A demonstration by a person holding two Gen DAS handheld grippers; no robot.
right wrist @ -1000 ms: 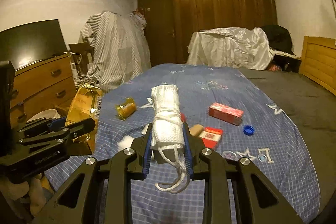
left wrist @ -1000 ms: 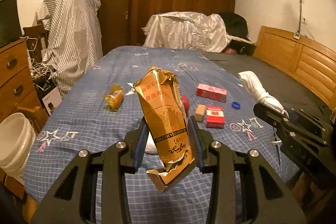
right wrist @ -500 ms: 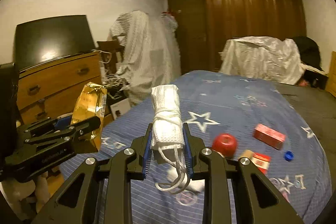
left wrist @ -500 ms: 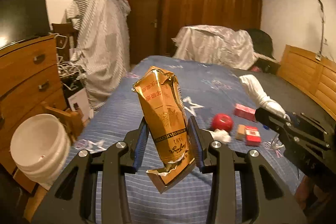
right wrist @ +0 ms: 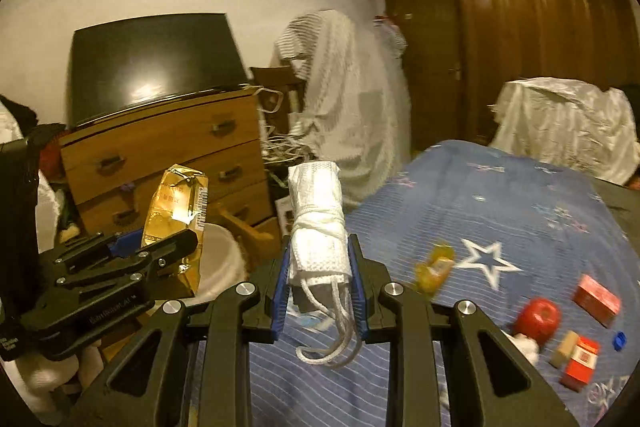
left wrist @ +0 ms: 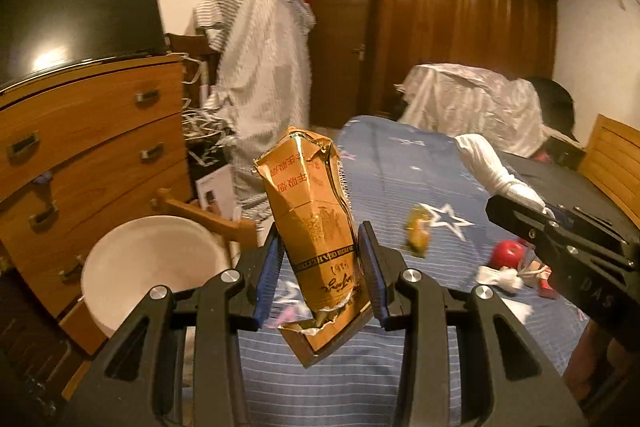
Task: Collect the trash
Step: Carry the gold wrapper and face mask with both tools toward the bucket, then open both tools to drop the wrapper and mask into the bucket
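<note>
So both grippers had their hands full here. The left gripper (left wrist: pixel 322 269) was clamped on a crumpled gold carton (left wrist: pixel 310 223) — torn open at the bottom edge, standing roughly upright between the blue pads, tilted a little. From the right wrist view you could see the same gold carton off to the left, held up in front of the wooden dresser (right wrist: pixel 160 155).

The right gripper (right wrist: pixel 319 291) was squeezed tight on a rolled-up white face mask (right wrist: pixel 318 223), with the ear loops (right wrist: pixel 332 339) dangling out below the pads. In the left wrist view that white roll poked up over the right gripper's black body at the right edge.

Below and left of the carton sat a white bucket (left wrist: pixel 120 267), right beside the dresser and next to a wooden chair leg or frame (left wrist: pixel 200 211). The carton wasn't over it — it was off to the right of the rim in the left view.

More trash lay on the blue star-print bedspread (right wrist: pixel 500 207): a small yellow wrapper (right wrist: pixel 434 269), a red round thing (right wrist: pixel 538 315) that looked like an apple, a crumpled white tissue (left wrist: pixel 500 277) just beside it, two red boxes (right wrist: pixel 596 299), a small tan block (right wrist: pixel 564 349) and a blue bottle cap (right wrist: pixel 619 341). Everything was a bit blurry, so I couldn't read the labels.
</note>
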